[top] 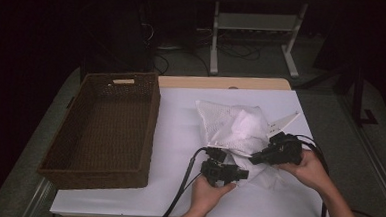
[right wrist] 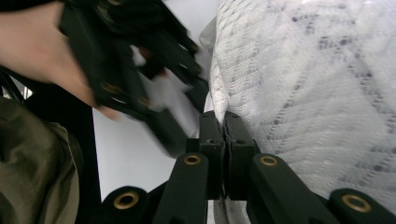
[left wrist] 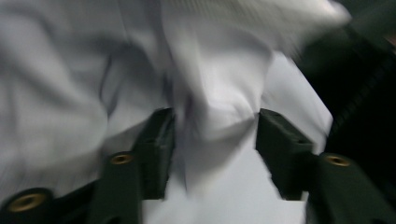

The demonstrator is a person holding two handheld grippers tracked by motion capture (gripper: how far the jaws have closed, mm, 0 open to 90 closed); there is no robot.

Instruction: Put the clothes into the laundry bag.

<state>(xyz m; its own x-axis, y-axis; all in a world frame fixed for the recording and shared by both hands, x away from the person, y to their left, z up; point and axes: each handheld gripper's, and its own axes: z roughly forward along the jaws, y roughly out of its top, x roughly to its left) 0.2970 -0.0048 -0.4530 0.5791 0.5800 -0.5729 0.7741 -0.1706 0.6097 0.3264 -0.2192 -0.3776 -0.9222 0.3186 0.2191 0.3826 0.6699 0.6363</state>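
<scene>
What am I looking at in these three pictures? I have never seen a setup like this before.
A person sits at a white table and holds a hand tool with two black jaws in each hand. The high view looks down from above; the other two pictures come from cameras riding on those tools, looking along their jaws. On the table lie a brown wicker basket at the left and a crumpled white cloth with a knitted pattern. The right gripper has its jaws pressed together, apparently pinching an edge of the cloth. The left gripper has its jaws apart, with a fold of the cloth bulging between them; that picture is blurred, so contact is unclear.
</scene>
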